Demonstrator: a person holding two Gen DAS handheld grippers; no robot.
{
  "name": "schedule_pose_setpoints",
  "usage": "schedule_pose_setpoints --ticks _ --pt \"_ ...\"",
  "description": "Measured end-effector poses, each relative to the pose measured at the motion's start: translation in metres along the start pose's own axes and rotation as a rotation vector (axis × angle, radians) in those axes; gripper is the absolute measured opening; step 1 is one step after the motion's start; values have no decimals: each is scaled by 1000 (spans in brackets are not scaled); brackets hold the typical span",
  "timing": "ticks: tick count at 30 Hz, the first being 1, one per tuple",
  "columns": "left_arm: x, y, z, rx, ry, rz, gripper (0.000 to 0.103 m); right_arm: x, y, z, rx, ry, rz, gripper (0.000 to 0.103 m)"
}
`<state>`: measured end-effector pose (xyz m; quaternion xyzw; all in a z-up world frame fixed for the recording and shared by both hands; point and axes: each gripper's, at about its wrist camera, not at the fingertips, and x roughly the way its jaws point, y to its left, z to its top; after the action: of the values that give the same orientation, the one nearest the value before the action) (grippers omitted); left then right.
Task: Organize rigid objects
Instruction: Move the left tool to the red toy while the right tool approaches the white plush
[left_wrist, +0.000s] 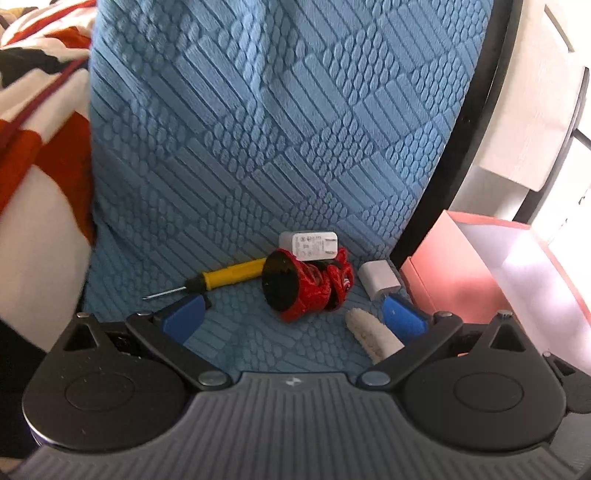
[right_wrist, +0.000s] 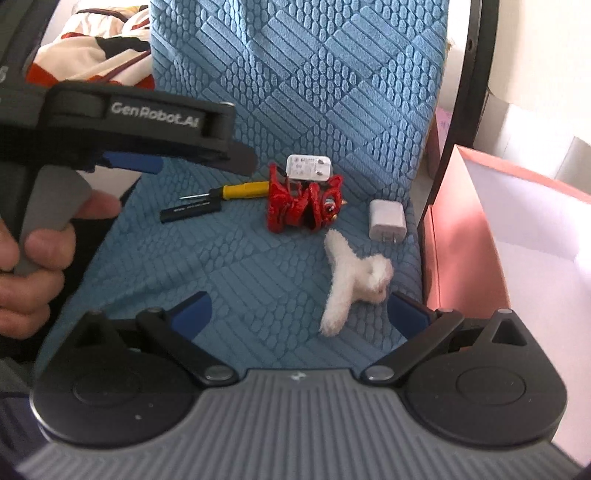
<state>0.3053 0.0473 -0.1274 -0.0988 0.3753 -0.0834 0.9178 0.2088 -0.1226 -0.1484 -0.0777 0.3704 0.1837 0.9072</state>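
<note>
Surface: a blue textured cushion (right_wrist: 295, 92) is carrying all the loose things, which are lying in a cluster toward its right edge.
Left gripper (left_wrist: 293, 319): its blue pads are standing wide apart and gripping nothing; it is hovering low over the cushion, with the red figurine just ahead of its gap.
Right gripper (right_wrist: 301, 314): its jaws are spread wide and holding nothing; the white plush toy (right_wrist: 351, 277) is lying between its fingers, nearer the right one.
Red figurine (right_wrist: 304, 206): lying on its side in the middle of the cluster, its black round base (left_wrist: 281, 283) facing the left wrist camera.
White chargers: one (right_wrist: 309, 168) is touching the figurine's far side; the other (right_wrist: 387, 220) is lying apart, near the cushion's right edge.
Yellow-handled screwdriver (right_wrist: 236, 191): lying left of the figurine, with a black stick-shaped object (right_wrist: 190, 213) just beside it.
Pink box (right_wrist: 517, 240): standing open beside the cushion's right edge.
Person's hand (right_wrist: 33, 266): gripping the left gripper's handle.
</note>
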Motion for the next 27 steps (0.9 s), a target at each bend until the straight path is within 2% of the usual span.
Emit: schedule_pose_setpoints --ticks 4,7,12,16,21,23,25,27 --pt "17 -2 2 38 32 19 103 15 -5 3 8 1 -17 103" --pt "28 -1 7 91 51 58 102 19 -4 4 -19 -45 -56 103" --pt "36 -1 19 163 42 12 99 34 -3 5 -34 -34 -55 103" --pt "54 -5 28 224 46 -19 91 45 -11 7 -6 -18 -67 101" --pt "82 -12 37 330 82 -93 75 58 -17 11 -25 -25 -95 86" --pt "89 -16 36 376 102 -113 69 63 -18 12 -39 -26 -103 84" --pt "95 -20 34 428 100 -116 69 69 -21 12 -37 -22 -110 84" --pt "103 -24 31 470 107 -80 67 77 -23 11 -41 -11 -107 84"
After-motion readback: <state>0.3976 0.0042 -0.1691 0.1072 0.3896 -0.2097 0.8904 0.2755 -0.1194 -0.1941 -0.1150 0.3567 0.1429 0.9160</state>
